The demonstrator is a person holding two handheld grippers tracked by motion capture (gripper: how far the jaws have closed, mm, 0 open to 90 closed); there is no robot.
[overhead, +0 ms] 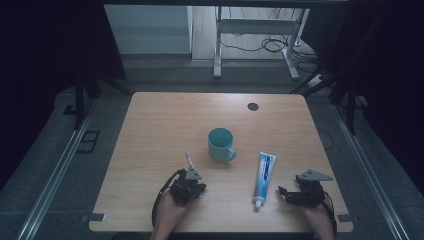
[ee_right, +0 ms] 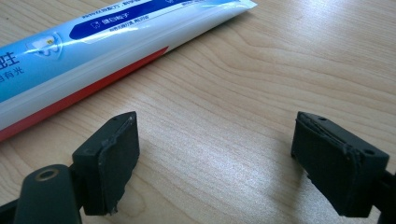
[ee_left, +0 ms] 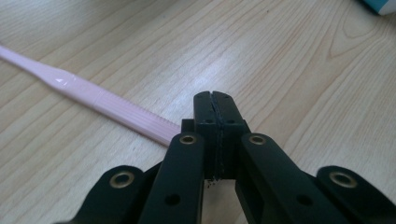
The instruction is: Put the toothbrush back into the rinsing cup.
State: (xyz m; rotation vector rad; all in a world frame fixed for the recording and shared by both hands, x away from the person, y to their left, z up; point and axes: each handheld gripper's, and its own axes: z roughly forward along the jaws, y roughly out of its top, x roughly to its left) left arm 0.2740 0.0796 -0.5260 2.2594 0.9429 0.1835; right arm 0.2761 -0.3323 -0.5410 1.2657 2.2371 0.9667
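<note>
From above, your left gripper [overhead: 189, 186] sat at the near end of the slim pink plastic toothbrush [overhead: 189, 159]. Its own camera showed the jaws pressed together beside the handle, gripping nothing. Your right gripper [ee_right: 215, 158] gaped wide near the white-and-blue toothpaste tube [ee_right: 93, 37].

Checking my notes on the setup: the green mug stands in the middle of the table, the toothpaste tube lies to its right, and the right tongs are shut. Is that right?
Not quite: the right tongs are open, their jaws standing wide apart over bare table in the right gripper view. The mug and toothpaste tube are as you say.
</note>
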